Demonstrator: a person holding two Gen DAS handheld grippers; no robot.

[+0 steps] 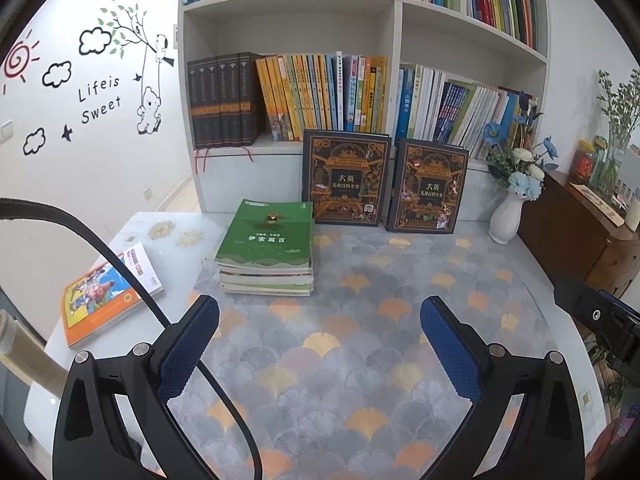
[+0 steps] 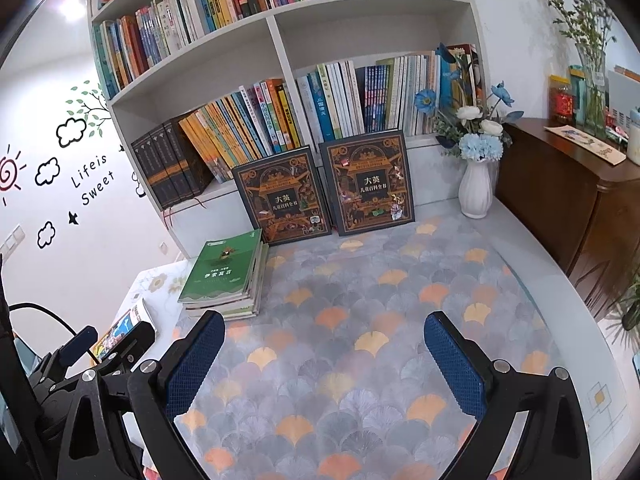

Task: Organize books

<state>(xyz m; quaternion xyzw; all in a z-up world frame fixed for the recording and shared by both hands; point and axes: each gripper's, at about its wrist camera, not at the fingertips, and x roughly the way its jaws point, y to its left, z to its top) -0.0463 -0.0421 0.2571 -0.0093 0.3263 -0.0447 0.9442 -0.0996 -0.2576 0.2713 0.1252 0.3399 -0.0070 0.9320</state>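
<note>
A stack of books with a green cover on top lies on the patterned table mat. An orange picture book lies alone at the table's left edge. Two dark ornate volumes lean upright against the white bookshelf. My left gripper hovers open over the mat, just short of the stack. My right gripper is open too, right of the stack, with nothing between its fingers.
A white vase of blue and white flowers stands at the mat's far right corner. A dark wooden cabinet with jars sits to the right. A black cable crosses the left side.
</note>
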